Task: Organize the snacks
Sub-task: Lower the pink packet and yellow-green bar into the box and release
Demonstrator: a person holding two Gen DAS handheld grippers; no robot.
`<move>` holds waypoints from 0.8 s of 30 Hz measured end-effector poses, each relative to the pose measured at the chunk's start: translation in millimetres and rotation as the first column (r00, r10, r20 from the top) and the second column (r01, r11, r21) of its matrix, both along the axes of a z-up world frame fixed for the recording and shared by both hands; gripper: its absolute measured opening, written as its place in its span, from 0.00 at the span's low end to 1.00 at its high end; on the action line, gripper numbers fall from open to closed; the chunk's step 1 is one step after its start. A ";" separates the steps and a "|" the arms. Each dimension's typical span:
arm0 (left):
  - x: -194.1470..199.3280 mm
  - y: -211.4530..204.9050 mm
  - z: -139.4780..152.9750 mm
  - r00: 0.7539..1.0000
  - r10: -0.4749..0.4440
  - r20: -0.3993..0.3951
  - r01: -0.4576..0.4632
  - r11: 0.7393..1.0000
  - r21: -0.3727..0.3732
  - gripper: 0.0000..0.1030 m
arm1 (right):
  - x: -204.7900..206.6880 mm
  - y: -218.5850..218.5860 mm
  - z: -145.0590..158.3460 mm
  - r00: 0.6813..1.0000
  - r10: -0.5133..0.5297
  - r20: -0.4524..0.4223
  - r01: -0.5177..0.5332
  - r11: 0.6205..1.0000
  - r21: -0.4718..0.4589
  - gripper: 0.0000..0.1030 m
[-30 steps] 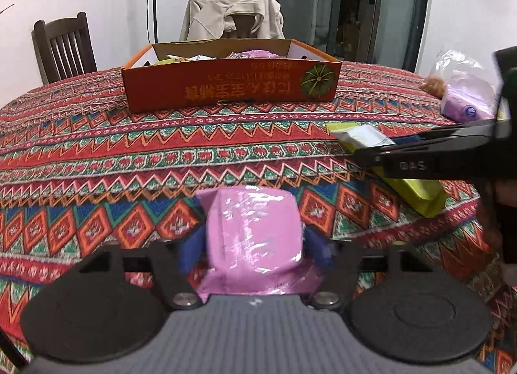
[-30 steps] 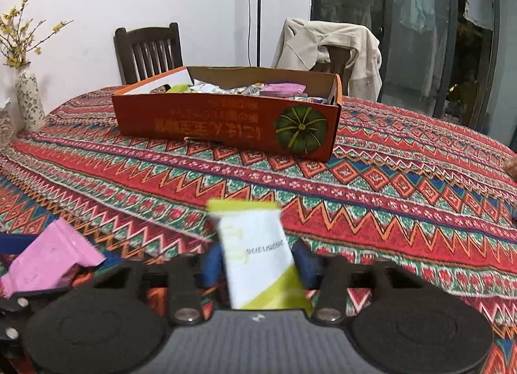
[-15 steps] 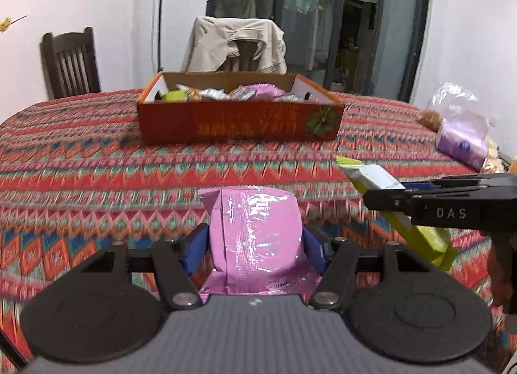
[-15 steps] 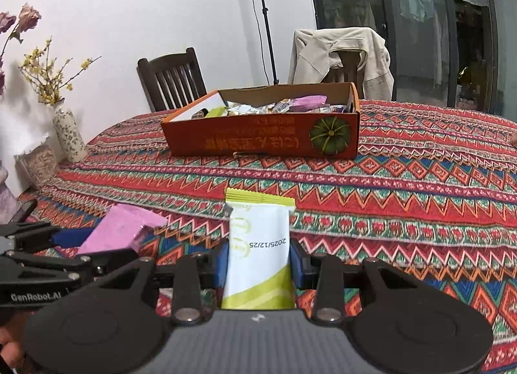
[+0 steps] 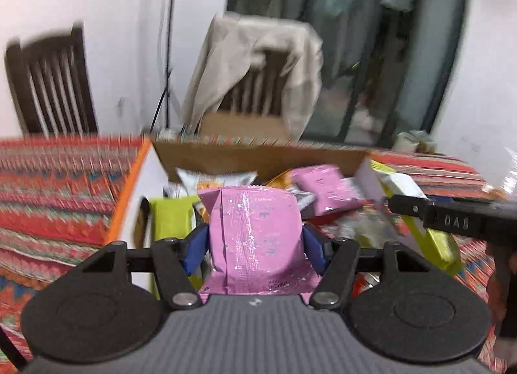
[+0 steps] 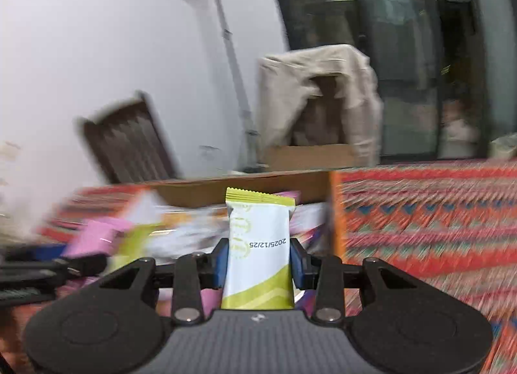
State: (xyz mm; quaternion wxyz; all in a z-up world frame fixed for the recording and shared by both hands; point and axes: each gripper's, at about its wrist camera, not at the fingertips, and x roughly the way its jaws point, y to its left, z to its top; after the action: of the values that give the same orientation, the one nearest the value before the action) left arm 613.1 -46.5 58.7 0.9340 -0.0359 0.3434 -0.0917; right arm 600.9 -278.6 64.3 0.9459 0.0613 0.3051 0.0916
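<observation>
My left gripper (image 5: 255, 244) is shut on a pink snack packet (image 5: 255, 228), held upright over the open orange cardboard box (image 5: 129, 186). The box holds several packets, among them another pink one (image 5: 323, 190) and a lime-green one (image 5: 173, 215). My right gripper (image 6: 258, 257) is shut on a white and lime-green snack bar (image 6: 258, 244), above the box's right end (image 6: 336, 212). In the left wrist view the right gripper (image 5: 452, 219) reaches in from the right with its bar (image 5: 429, 238). The left gripper's pink packet (image 6: 93, 238) shows blurred at the left of the right wrist view.
The box sits on a table with a red zigzag-patterned cloth (image 6: 436, 228). Behind it stand a dark wooden chair (image 5: 48, 83) and a chair draped with a beige jacket (image 5: 258, 67). A light stand pole (image 6: 232, 60) rises by the white wall.
Both grippers have moved forward and up from the open tablecloth to over the box, each still holding its packet. The box now fills the lower middle of both views.
</observation>
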 end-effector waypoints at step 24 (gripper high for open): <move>-47.1 16.3 56.7 0.996 -0.039 0.082 0.034 0.997 0.063 0.84 | 0.1 -3.9 35.6 0.999 -0.032 0.013 0.033 0.995 -0.098 0.59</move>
State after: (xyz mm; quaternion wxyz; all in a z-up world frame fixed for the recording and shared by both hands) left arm 566.0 -30.2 115.4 0.9464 0.0029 0.3073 -0.0997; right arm 600.9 -282.5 99.9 0.9508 0.0191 0.3030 0.0612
